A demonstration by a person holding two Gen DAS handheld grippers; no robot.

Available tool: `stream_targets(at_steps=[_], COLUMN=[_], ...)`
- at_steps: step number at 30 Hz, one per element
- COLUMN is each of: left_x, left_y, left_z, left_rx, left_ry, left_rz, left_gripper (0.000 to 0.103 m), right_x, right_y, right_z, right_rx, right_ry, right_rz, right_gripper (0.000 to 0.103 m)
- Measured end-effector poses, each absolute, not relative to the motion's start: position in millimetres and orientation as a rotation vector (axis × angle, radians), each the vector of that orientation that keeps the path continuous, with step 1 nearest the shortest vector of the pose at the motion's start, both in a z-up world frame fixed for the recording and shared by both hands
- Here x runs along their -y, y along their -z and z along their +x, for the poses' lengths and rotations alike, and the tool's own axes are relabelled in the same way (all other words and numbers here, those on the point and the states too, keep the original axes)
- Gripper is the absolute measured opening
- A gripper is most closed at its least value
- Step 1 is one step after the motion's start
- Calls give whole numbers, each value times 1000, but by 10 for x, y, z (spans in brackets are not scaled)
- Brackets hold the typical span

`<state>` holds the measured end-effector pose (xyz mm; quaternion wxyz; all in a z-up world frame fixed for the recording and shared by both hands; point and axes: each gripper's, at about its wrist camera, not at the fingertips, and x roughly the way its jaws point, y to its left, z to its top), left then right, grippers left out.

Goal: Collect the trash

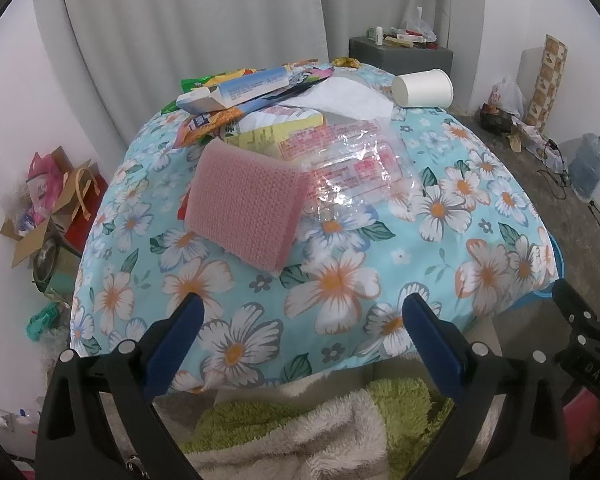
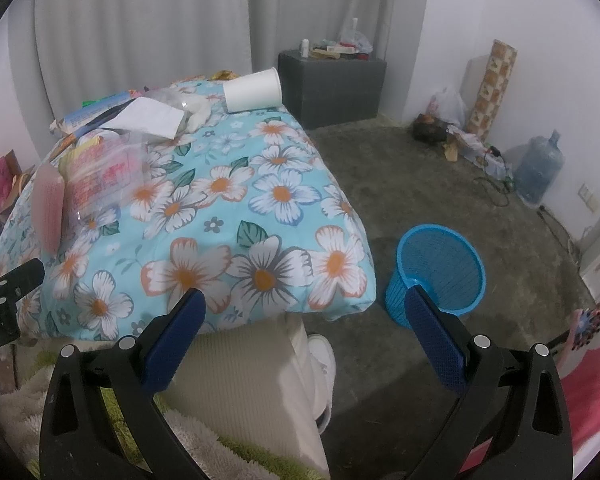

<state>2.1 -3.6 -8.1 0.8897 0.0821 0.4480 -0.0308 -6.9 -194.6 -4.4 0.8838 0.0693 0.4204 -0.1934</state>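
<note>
Over on the far left there's a heap of paper bags and cardboard (image 1: 56, 208) on the floor by the wall. Next comes the table with the flowery blue cloth (image 1: 340, 264), and the trash is all bunched on its left and far side: a pink sponge (image 1: 244, 204) sits closest, leaning on a crinkly clear plastic wrapper (image 1: 352, 160) with red print, and behind those there's a long blue-and-white box (image 1: 236, 90) on top of some snack packets (image 1: 204, 122), then a white paper sheet (image 1: 340, 100). A white paper cup (image 1: 422, 88) lies on its side at the far right corner of the table. The left gripper (image 1: 300, 316) hangs just off the near edge of the table, jaws spread wide, nothing in it. The right gripper (image 2: 304, 312) is the same deal, wide open and empty, held near the table's right corner. Right of the table, down on the grey floor, stands a blue mesh wastebasket (image 2: 440, 268), upright and a little apart from the cloth. Further back there's a dark grey cabinet (image 2: 332, 84) with bottles on top, and a big water jug (image 2: 538, 170) by the right wall.
</note>
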Motion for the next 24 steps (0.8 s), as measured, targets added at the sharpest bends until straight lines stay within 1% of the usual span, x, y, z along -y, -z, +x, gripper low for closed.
stream_targets(at_steps=[14, 24], left_x=[6, -487], left_y=[53, 30], left_z=[37, 251], left_rx=[-910, -837], left_ry=[71, 108], left_rz=[167, 54], left_gripper=[97, 97], right_x=[1953, 1908], right_y=[34, -62], right_z=[-59, 106], right_rx=[-867, -789], right_ry=[400, 294], right_rz=[155, 216], right_gripper=[95, 95])
